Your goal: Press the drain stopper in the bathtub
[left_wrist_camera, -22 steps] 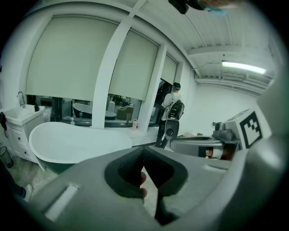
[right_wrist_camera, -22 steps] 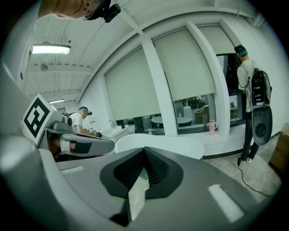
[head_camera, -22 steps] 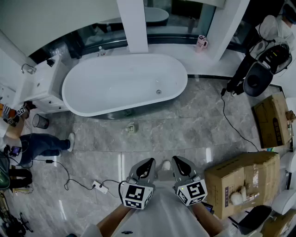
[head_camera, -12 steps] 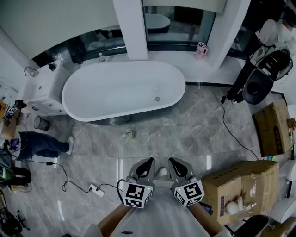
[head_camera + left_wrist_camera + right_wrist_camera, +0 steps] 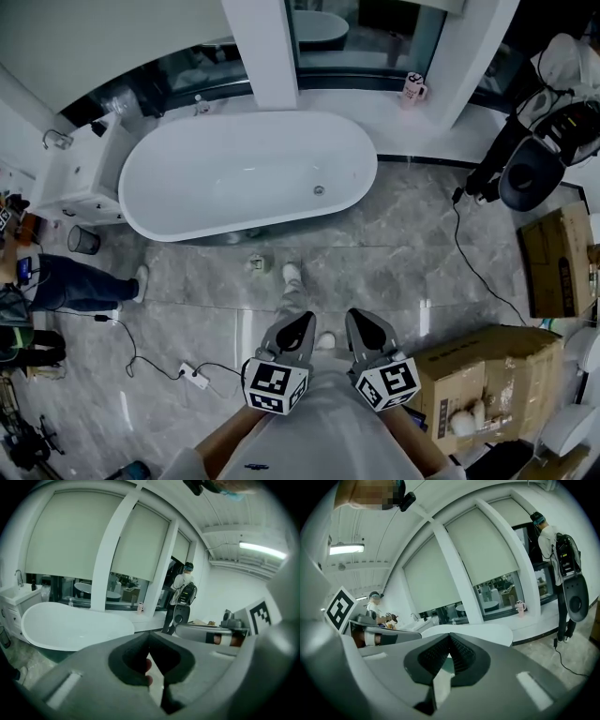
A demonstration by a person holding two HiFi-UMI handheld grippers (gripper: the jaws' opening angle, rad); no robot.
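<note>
The white oval bathtub [image 5: 225, 173] stands on the far side of the marble floor, and the small round drain stopper [image 5: 319, 190] sits in its bottom near the right end. My left gripper [image 5: 300, 325] and right gripper [image 5: 358, 322] are held side by side close to my body, well short of the tub. Both are shut with nothing between the jaws. In the left gripper view the tub [image 5: 70, 625] lies ahead beyond the left gripper [image 5: 149, 636]. The right gripper view shows the tub's rim [image 5: 478, 632] over the right gripper [image 5: 450, 638]. The stopper is hidden in both gripper views.
My foot [image 5: 292, 274] is stepped forward on the floor. A small fitting [image 5: 256, 263] lies before the tub. A power strip [image 5: 197, 375] with cable lies left; cardboard boxes [image 5: 492, 361] stand right. A person [image 5: 70, 284] is at the left, another [image 5: 548, 122] at the right. A pink cup [image 5: 413, 89] sits on the ledge.
My foot has come forward into view between the grippers and the tub. Both grippers have kept their places close to my body and stayed shut.
</note>
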